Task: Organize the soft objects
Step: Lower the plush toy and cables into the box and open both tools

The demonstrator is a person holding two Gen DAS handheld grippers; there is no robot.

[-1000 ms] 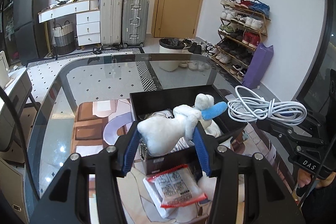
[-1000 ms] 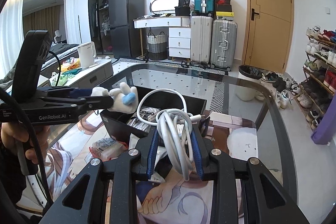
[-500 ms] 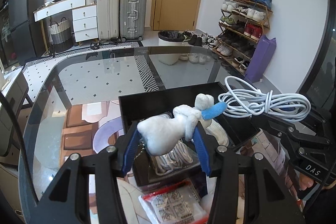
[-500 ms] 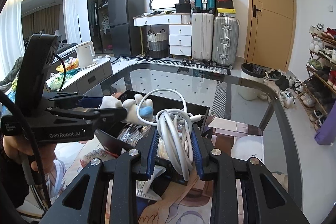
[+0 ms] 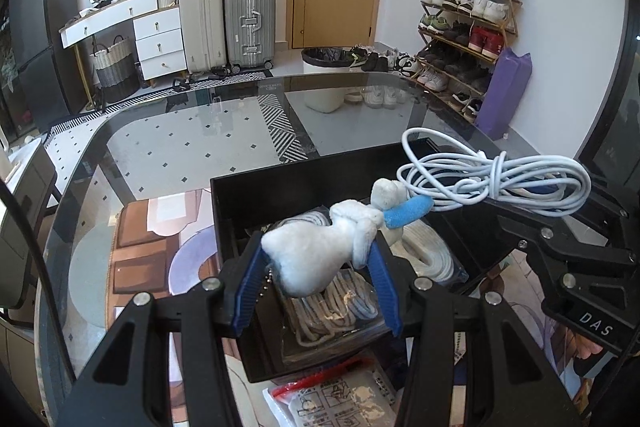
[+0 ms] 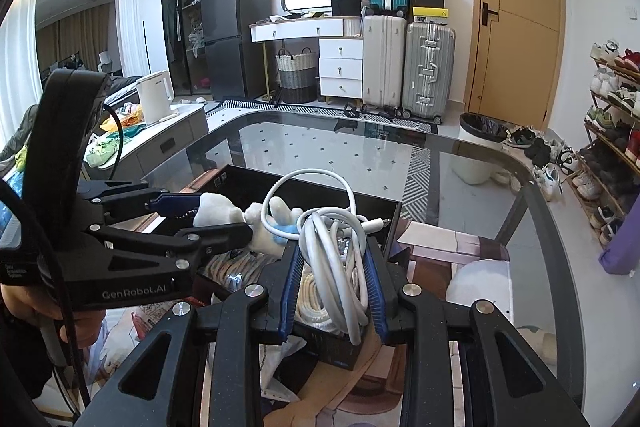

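a: plush toy (image 5: 316, 255), white with a blue piece at the far end, clamped between the blue pads of the left gripper (image 5: 316, 283). held above the black box (image 5: 280, 183), not touching the contents.

b: noted. coiled white cable (image 6: 336, 259) pinched in the right gripper (image 6: 334, 291), loop standing up past the fingertips. also above the box, over its right half. same bundle visible from the left wrist view (image 5: 496, 179), just beside the toy's blue tip.

a: inside the box: bagged rope coils (image 5: 336, 303) near the front wall, white webbing strap (image 5: 428, 251) next to them. counted as already stowed.

b: outside the box: sealed packet with red trim (image 5: 336, 399) lying on the printed mat (image 5: 136, 247) against the near wall. apparently not yet sorted. glass table (image 5: 180, 143) otherwise bare on the far side.

a: progress estimate: well past halfway. two items packed, two in hand over the box, at least one left on the mat.

b: remaining: lower and release toy and cable into free space, then fetch the packet. likely snag: cable loop catching the toy, given how close both grippers sit.
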